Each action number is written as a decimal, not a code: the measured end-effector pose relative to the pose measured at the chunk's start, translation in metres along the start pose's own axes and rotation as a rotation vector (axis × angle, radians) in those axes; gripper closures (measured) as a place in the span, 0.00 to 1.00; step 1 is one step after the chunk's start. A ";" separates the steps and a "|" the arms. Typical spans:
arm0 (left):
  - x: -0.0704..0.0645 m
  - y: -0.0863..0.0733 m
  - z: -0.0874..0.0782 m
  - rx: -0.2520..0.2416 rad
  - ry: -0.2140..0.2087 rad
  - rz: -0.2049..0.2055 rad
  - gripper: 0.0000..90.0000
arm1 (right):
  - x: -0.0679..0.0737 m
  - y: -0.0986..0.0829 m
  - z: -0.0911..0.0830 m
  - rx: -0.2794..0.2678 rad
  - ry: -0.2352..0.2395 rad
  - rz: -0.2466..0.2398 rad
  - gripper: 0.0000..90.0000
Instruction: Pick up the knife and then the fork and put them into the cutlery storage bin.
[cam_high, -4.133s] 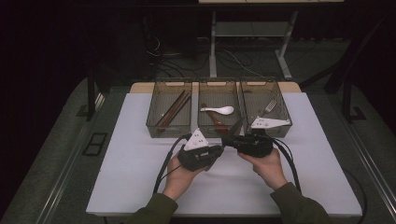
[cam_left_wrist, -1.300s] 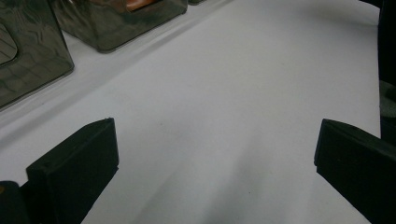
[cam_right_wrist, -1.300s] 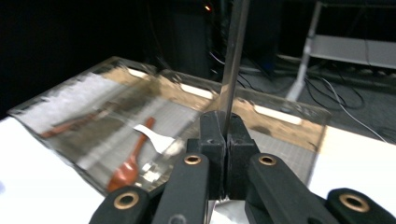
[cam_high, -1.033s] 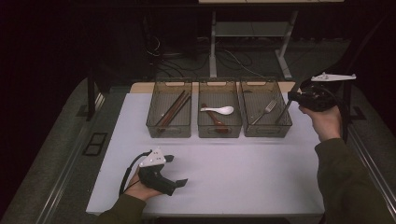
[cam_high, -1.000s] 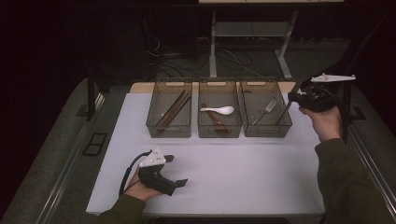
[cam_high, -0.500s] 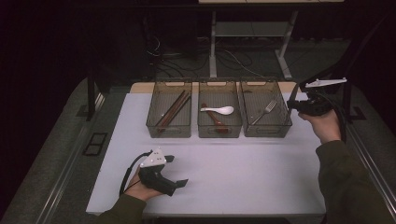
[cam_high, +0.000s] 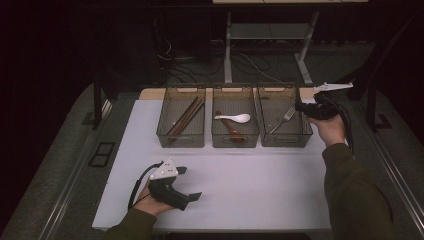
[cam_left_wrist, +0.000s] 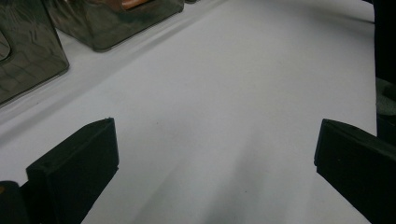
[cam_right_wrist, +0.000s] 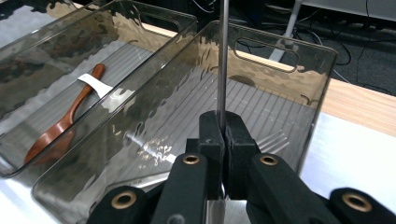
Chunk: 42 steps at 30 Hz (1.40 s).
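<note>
A fork (cam_high: 285, 119) is held by its handle in the right gripper (cam_high: 303, 107), whose jaws are pressed together on the thin metal shaft; in the right gripper view the shaft (cam_right_wrist: 223, 60) runs straight up from the jaw tips. In the high view the fork's long axis slants from the gripper at the right wall of the right bin (cam_high: 304, 136) down and leftward, with the tines low inside that bin, near its floor. The fork thus lies to the left of and below the holding gripper, over the bin's interior. The left gripper (cam_high: 191, 183) rests on the near left part of the white table (cam_high: 260, 185), jaws spread wide on nothing, well apart from the bins. The right hand (cam_high: 327, 126) is judged much the nearer.
</note>
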<state>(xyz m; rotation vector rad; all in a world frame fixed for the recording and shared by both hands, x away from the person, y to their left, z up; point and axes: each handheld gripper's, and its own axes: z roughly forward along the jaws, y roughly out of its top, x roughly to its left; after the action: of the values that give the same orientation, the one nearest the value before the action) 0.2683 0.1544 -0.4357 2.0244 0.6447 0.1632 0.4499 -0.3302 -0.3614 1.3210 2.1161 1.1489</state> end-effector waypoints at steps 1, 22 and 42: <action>0.000 0.000 0.000 0.002 0.000 0.001 0.00 | 0.001 0.001 0.004 0.005 -0.003 -0.005 0.97; 0.000 0.000 0.001 0.001 -0.007 0.005 0.00 | 0.008 0.001 0.043 0.092 0.000 0.032 0.71; 0.004 -0.002 0.001 0.025 0.001 0.004 0.00 | 0.022 -0.012 0.015 0.051 0.007 0.032 0.26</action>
<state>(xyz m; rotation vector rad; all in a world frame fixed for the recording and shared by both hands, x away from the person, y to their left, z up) 0.2711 0.1566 -0.4383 2.0501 0.6466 0.1585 0.4430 -0.3069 -0.3773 1.3804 2.1498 1.1206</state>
